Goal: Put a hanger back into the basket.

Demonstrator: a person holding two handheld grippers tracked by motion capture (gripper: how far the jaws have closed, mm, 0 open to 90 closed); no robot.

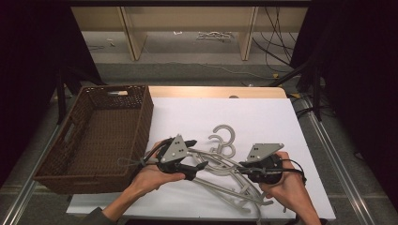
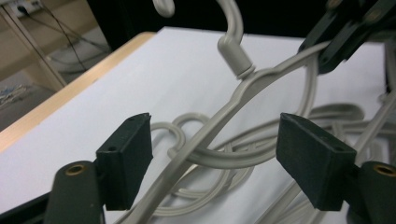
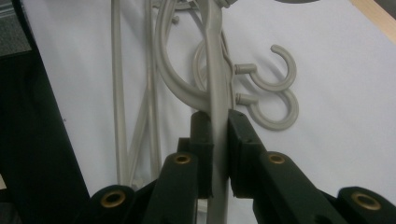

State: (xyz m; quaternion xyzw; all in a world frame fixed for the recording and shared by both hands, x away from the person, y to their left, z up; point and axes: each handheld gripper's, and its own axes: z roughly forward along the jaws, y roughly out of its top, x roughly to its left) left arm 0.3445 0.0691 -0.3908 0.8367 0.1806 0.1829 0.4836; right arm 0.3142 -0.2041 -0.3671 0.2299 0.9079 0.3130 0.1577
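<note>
- My right tongs (image 3: 217,140) are clenched on the shoulder of one grey hanger (image 3: 215,88); I hold it raised at that end, so it tilts up off the pile and comes apart from the others.
- My left tongs (image 2: 215,158) are released, jaws spread wide with the same hanger's arm (image 2: 196,140) running through the gap, untouched. My guess: they are set to take the other shoulder so the hanger lifts level.
- The hanger sits above the heap of hangers (image 1: 225,166) on the white surface (image 1: 263,117), near its front edge, between my two hands.
- Hangers: smooth matte plastic, pale grey, thin curved arms, round open hooks (image 3: 275,109). Arms and hooks are interlaced, so one could snag another on lifting.
- A woven basket (image 1: 141,117) stands at the left edge of the surface, dark brown wicker, rectangular, with handle slots; nothing inside that I can see. It is likely where the hangers go, being close to my left hand (image 1: 150,178).
</note>
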